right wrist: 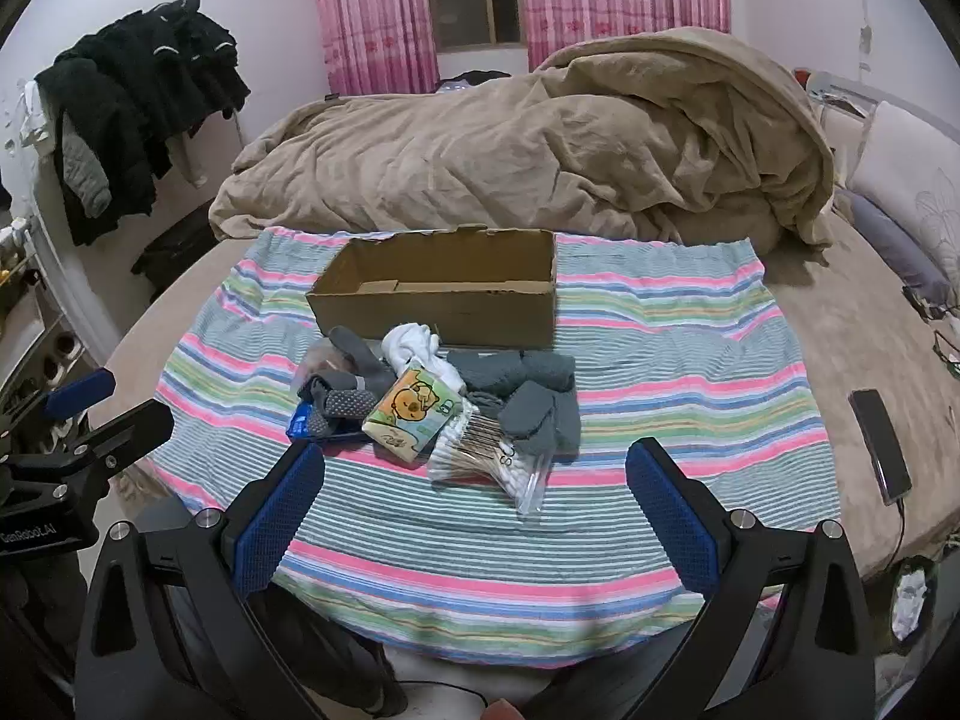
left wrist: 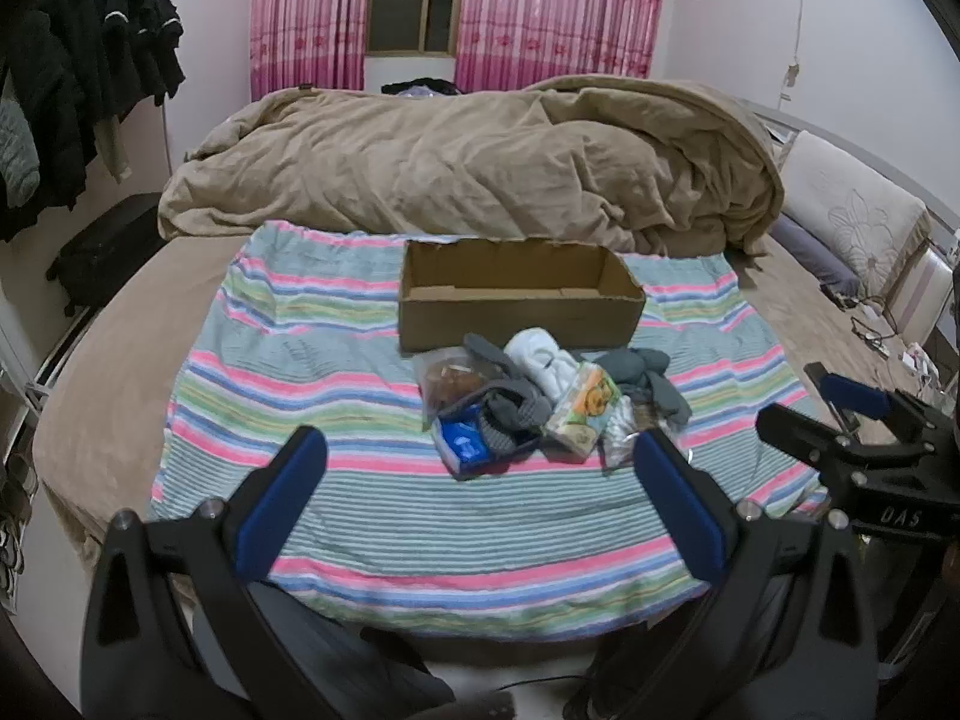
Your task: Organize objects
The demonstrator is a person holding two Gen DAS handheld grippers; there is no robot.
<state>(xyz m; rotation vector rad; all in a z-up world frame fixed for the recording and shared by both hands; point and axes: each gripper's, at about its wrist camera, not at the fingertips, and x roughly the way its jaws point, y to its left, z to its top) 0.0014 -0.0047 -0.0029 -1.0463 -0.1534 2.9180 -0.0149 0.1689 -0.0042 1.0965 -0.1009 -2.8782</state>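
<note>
Left gripper (left wrist: pixel 480 450) and right gripper (right wrist: pixel 474 459): jaws apart, holding nothing. Cardboard box (left wrist: pixel 519 300) sits behind the pile of socks (right wrist: pixel 528 396).

Cardboard box (right wrist: pixel 444 294) on striped cloth (right wrist: pixel 660 360); sock pile (right wrist: pixel 432 396) just before it

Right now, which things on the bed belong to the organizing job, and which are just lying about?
Job: cardboard box, tissue pack, cotton swab bag, grey socks, white socks, blue packet.
Lying about: beige duvet, phone, dark clothes, pillow.
</note>
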